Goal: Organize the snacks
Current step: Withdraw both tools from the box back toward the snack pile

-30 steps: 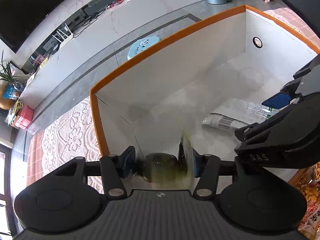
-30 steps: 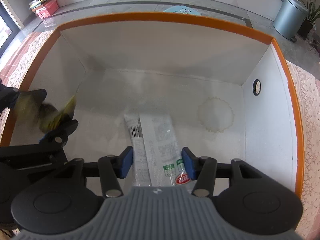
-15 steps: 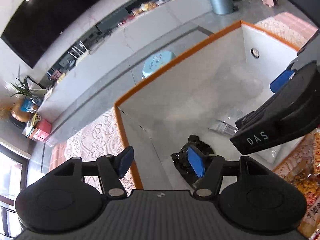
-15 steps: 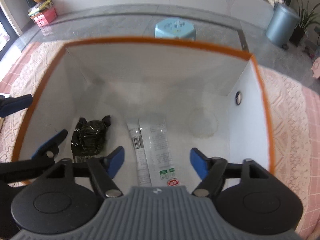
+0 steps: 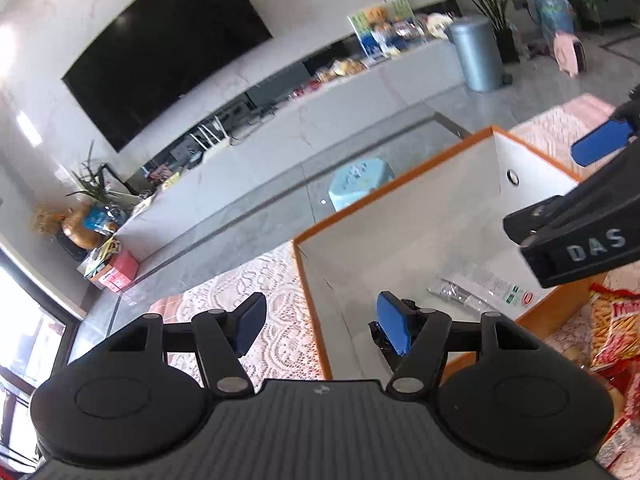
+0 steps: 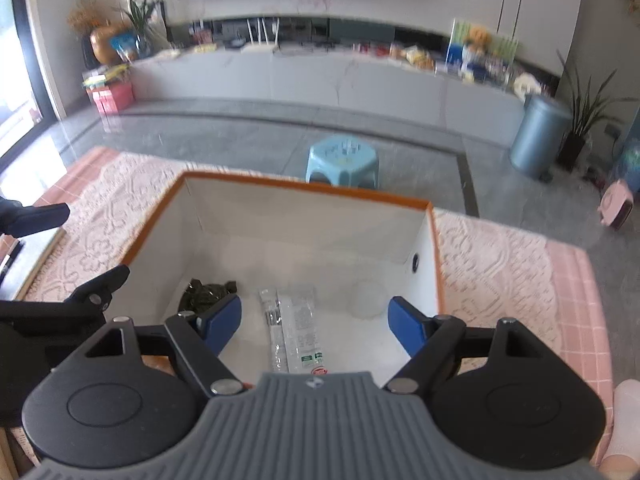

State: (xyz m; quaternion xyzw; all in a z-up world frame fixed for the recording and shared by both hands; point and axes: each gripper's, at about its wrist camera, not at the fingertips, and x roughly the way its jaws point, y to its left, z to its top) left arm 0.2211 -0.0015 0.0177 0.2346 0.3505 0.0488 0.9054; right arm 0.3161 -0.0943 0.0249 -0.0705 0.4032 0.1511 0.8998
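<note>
An orange-rimmed white box (image 6: 304,184) sits on the lace cloth. On its floor lie a dark crinkled snack packet (image 6: 204,294) at the left and a clear long packet (image 6: 296,328) in the middle. My right gripper (image 6: 316,320) hovers above the box's near side, its jaws opening with nothing between them. My left gripper (image 5: 320,320) stands open and empty over the box's left wall (image 5: 316,312). Its right pad partly hides the dark packet (image 5: 378,330). The clear packet (image 5: 480,286) lies beyond it, under the right gripper's fingers (image 5: 576,240).
Red and orange snack bags (image 5: 612,320) are piled just right of the box. A pink lace tablecloth (image 6: 500,264) covers the table. A notebook (image 6: 36,256) lies at the left. On the floor beyond are a blue stool (image 6: 342,158) and a grey bin (image 6: 538,136).
Both grippers let go of their packets, which now lie in the box. Both have opened, risen and pulled back out of the box, so the room beyond shows.
</note>
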